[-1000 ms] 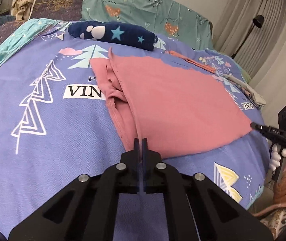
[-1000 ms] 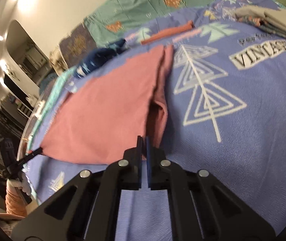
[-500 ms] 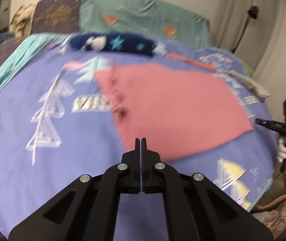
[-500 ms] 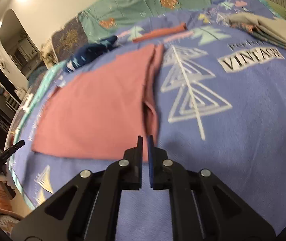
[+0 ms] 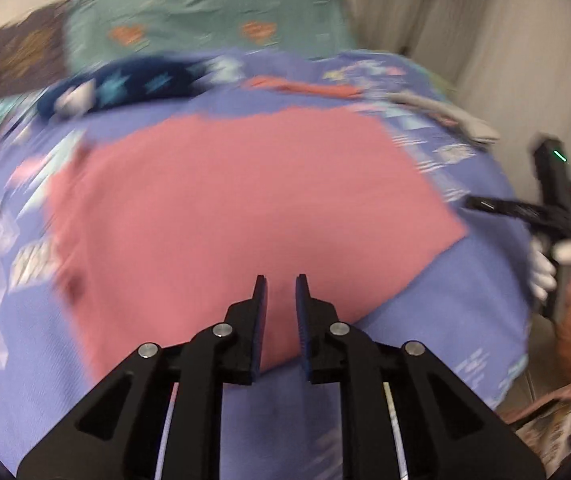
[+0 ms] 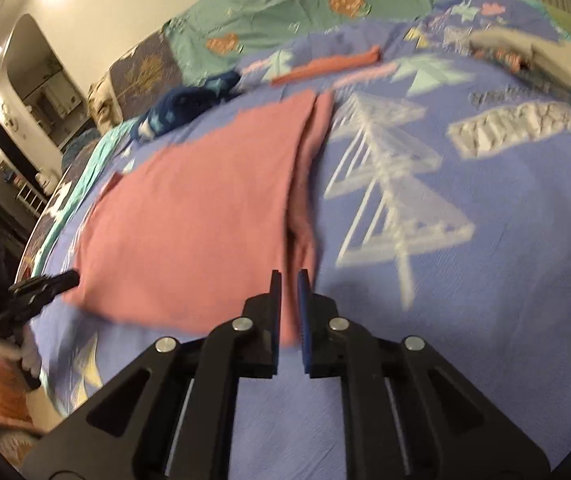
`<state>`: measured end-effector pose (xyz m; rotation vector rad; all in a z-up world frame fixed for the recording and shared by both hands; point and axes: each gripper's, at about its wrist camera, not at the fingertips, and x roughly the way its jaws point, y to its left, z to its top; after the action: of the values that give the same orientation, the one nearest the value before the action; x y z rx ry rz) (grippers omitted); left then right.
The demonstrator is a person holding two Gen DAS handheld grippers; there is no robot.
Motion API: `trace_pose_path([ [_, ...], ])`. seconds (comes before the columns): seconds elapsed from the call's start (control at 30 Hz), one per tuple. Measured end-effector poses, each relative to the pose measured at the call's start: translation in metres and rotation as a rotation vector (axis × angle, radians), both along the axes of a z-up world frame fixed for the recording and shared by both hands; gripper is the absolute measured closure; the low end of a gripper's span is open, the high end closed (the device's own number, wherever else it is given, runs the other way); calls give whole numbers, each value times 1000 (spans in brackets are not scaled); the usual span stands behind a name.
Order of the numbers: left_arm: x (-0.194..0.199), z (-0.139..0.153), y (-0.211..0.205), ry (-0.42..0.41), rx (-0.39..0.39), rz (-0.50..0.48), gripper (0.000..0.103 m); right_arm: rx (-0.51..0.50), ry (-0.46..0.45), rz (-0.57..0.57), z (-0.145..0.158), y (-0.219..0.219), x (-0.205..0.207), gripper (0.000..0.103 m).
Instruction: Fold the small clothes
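A pink garment (image 5: 245, 208) lies flat on the purple patterned bedspread (image 5: 37, 344), folded into a rough rectangle; it also shows in the right wrist view (image 6: 205, 220) with a folded strip along its right side. My left gripper (image 5: 281, 280) hovers over its near edge, jaws a little apart and empty. My right gripper (image 6: 289, 276) hovers over the near end of the folded strip, jaws slightly apart and empty. Each gripper shows in the other's view at the garment's far corner: the right gripper (image 5: 485, 204), the left gripper (image 6: 57, 280). Both views are motion-blurred.
A navy star-print cloth (image 5: 125, 88) and an orange folded item (image 5: 301, 86) lie at the far side of the bed. Grey folded clothes (image 6: 545, 60) sit at the far right. Teal pillows (image 5: 205, 20) line the headboard. The bed edge drops off at the right (image 5: 525, 360).
Both grippers have opened a little from shut. The left gripper has swung right along the garment's near edge. The right view has shifted slightly; the garment lies as before.
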<state>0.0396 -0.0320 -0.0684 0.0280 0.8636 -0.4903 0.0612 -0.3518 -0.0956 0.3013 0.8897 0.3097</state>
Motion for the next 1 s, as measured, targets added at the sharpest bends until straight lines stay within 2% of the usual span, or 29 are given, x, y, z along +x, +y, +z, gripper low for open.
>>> trace_pose_path([
  [0.03, 8, 4, -25, -2, -10, -56, 87, 0, -1, -5, 4, -2, 10, 91],
  [0.07, 15, 5, -47, 2, -18, -98, 82, 10, 0, -3, 7, -5, 22, 90],
  [0.1, 18, 3, -64, 5, -20, -125, 75, 32, 1, -4, 9, -9, 39, 90],
  [0.13, 24, 0, -88, 1, -14, -155, 61, 54, 11, -9, 9, -13, 53, 90],
  [0.2, 34, -9, -136, -5, 23, -216, 60, 110, 56, -26, 5, -23, 87, 90],
  [0.27, 38, -17, -167, 17, 24, -276, 60, 146, 89, -32, 1, -29, 115, 88],
  [0.37, 45, -29, -204, 41, 35, -351, 60, 159, 108, -24, 0, -31, 140, 74],
  [0.43, 49, -41, -220, 92, 28, -399, 62, 158, 125, -8, -3, -28, 156, 72],
  [0.47, 49, -45, -221, 113, 22, -417, 66, 158, 136, -3, -7, -26, 165, 69],
  [0.57, 43, -49, -224, 95, 24, -479, 69, 151, 174, 26, -19, -17, 187, 67],
  [0.6, 44, -49, -223, 104, 13, -486, 70, 148, 177, 28, -23, -14, 192, 74],
  [0.67, 46, -51, -220, 124, -10, -489, 73, 125, 151, 23, -23, -9, 201, 99],
  [0.73, 45, -52, -217, 129, -28, -490, 73, 145, 83, -3, -10, -11, 199, 100],
  [0.8, 44, -54, -218, 124, -33, -490, 73, 118, 31, -29, -3, -11, 196, 100],
  [0.87, 42, -54, -218, 120, -35, -492, 73, 45, 72, -44, -17, -8, 203, 100],
  [0.9, 42, -54, -219, 121, -39, -493, 73, 41, 118, -49, -32, -8, 207, 100],
  [0.93, 41, -54, -219, 120, -46, -492, 73, 59, 119, -55, -37, -11, 207, 101],
  [1.0, 41, -54, -216, 121, -69, -484, 73, 88, 97, -74, -30, -19, 204, 96],
])
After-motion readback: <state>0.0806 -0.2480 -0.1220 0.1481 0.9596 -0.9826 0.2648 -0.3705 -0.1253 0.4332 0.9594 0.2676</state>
